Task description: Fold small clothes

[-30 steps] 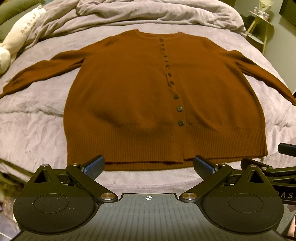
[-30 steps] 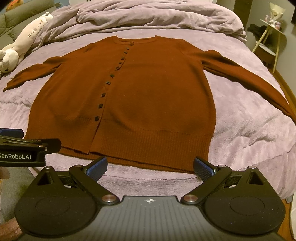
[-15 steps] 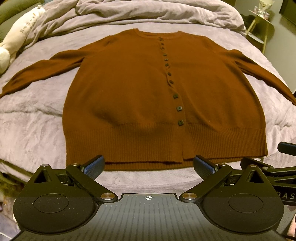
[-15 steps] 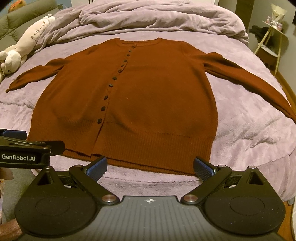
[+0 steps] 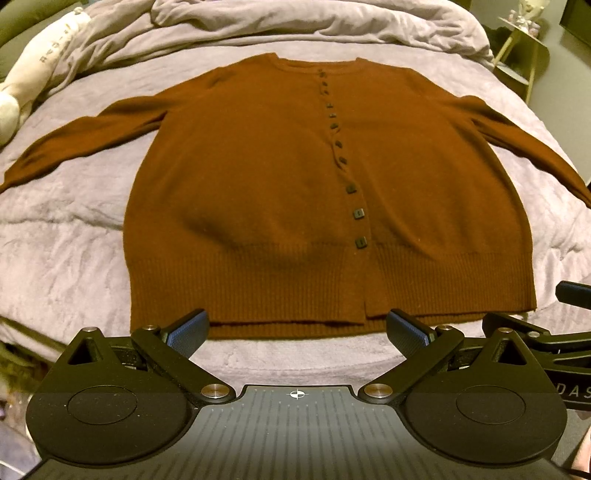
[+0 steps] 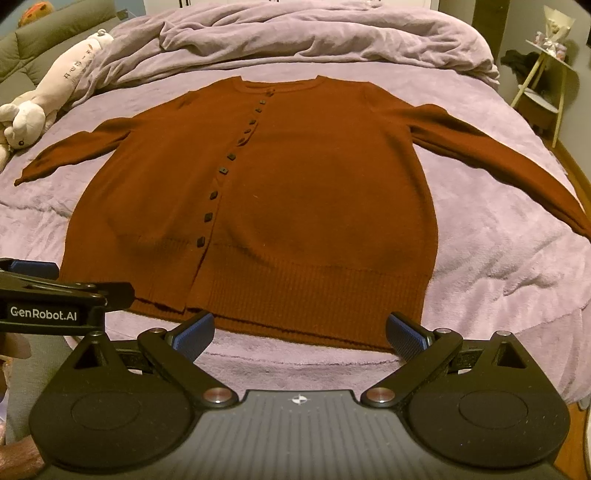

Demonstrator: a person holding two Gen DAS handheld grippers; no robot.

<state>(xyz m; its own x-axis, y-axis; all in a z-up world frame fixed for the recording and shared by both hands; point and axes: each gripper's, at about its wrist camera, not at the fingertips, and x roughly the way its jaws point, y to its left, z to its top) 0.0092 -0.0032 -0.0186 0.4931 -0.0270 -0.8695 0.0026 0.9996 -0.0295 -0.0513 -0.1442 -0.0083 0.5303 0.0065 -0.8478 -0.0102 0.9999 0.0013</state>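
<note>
A rust-brown buttoned cardigan [image 5: 258,177] lies flat and face up on the bed, sleeves spread out to both sides; it also shows in the right wrist view [image 6: 317,206]. My left gripper [image 5: 297,328] is open and empty, just short of the ribbed hem. My right gripper [image 6: 301,330] is open and empty, also just short of the hem, to the right of the left one. Each gripper shows at the edge of the other's view.
The bed has a lilac fleece cover [image 5: 62,236]. A crumpled lilac duvet [image 6: 295,33] is piled at the far end. A white plush toy [image 6: 44,99] lies at the far left. A small side table [image 6: 546,74] stands at the far right, off the bed.
Both views have shifted slightly; the right gripper has tilted or risen a little, so the cardigan sits lower in its view. The cardigan has not moved. Both grippers stay open.
</note>
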